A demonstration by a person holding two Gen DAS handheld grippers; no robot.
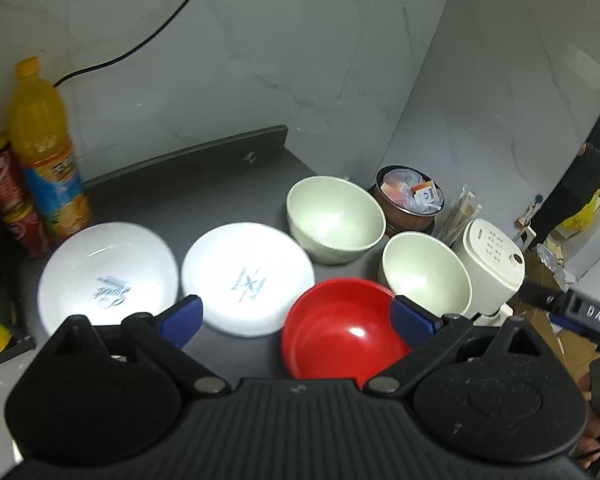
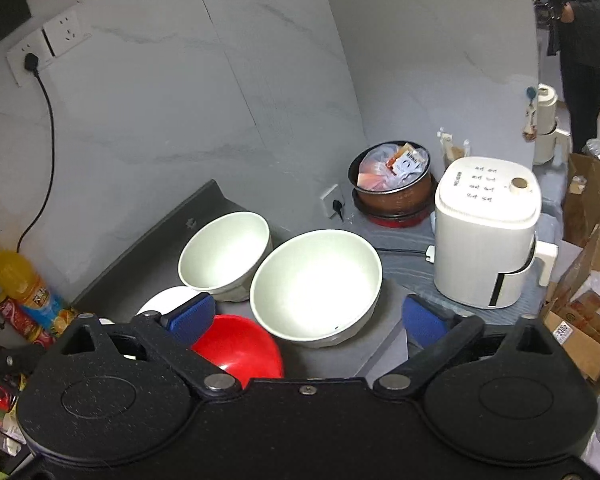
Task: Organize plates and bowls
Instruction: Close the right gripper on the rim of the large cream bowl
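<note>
Both grippers hung over the dark table (image 1: 172, 196) with nothing between their fingers. The left gripper (image 1: 296, 316) stood wide, its blue fingers (image 1: 186, 316) framing the near edge of a white plate and the red bowl (image 1: 340, 336). The right gripper (image 2: 306, 318) was wide too, straddling the nearer pale green bowl (image 2: 316, 284) without touching it.

In the left wrist view the dishes spread across the table: a white plate with script lettering (image 1: 108, 280) at 9 o'clock, a second white plate (image 1: 248, 276) just beside it at centre, the red bowl at 5 o'clock, the farther pale green bowl (image 1: 334, 216) at 1 o'clock and the nearer one at 3 o'clock.

The plates looked glossy and shallow, probably ceramic: fairly heavy, brittle, slick. They lay flat, so a hold would likely have to pinch the raised rim. The green bowls were deep, matte and thick-walled; one finger inside and one outside the rim would suit them, and they looked alike enough to nest. The red bowl shone like plastic, likely light and forgiving. A rim grip could slip if it were tilted.
</note>
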